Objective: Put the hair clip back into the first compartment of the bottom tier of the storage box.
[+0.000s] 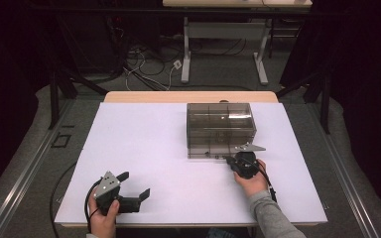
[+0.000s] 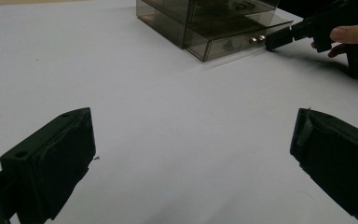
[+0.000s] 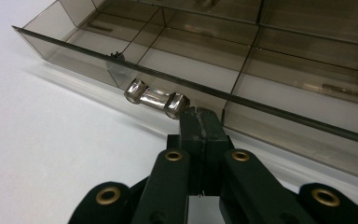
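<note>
Right gripper point(image 3: 200, 116) at drawer handle point(image 3: 156, 98) — jaws closed flat together, gripping nothing.
Tips touch the handle's end, likely to nudge the part-open bottom drawer point(image 2: 233, 39) of the box point(image 1: 221, 130); left gripper point(image 1: 135, 186) idles near table point(image 1: 144, 148) edge, jaws wide, empty.

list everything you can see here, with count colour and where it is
smoky clear plastic drawer box: 1, grey-brown, far right half of the table, bottom drawer pulled out a little
clear knob handle: 1, see-through, front of that drawer
white table top: 1, white, centre of the high view
light wooden table edge: 1, tan, behind the white top
white-legged desk: 1, white, on the floor beyond
left gripper: 1, black, near left corner, jaws wide apart
right gripper: 1, black, jaws shut together at the right end of the knob
hands: 2, one on each gripper
</note>
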`<act>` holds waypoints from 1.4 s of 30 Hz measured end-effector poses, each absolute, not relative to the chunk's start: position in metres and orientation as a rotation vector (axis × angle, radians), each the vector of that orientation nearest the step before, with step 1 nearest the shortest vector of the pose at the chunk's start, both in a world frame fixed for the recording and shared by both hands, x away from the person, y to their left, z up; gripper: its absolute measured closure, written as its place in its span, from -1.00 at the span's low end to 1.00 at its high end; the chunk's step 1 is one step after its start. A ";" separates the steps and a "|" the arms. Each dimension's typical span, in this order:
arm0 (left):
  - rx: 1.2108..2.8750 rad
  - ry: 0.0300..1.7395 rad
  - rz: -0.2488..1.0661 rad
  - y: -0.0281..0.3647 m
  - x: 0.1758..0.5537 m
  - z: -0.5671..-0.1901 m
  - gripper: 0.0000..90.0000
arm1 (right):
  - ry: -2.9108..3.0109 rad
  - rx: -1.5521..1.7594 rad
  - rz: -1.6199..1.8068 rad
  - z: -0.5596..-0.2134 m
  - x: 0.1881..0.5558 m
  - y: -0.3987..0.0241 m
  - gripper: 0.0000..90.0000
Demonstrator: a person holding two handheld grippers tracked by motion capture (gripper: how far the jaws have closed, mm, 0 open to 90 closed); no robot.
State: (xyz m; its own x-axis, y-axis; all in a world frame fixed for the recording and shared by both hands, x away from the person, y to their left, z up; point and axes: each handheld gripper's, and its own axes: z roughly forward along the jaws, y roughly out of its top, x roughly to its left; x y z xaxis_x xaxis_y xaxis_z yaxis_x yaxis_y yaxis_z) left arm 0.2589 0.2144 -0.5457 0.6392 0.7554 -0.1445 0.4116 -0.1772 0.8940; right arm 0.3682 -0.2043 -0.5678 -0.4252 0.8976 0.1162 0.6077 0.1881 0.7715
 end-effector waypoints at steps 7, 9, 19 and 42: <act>1.788 0.962 0.423 0.220 0.253 -0.545 -0.99 | 2.098 1.445 1.103 -0.567 0.377 -0.205 1.00; 1.786 0.968 0.426 0.222 0.251 -0.545 -0.99 | 2.097 1.455 1.097 -0.567 0.379 -0.204 1.00; 1.781 0.980 0.438 0.226 0.247 -0.545 -0.99 | 2.078 1.444 1.093 -0.566 0.387 -0.203 1.00; 1.767 1.009 0.440 0.230 0.242 -0.546 -0.99 | 2.044 1.495 1.147 -0.570 0.399 -0.210 1.00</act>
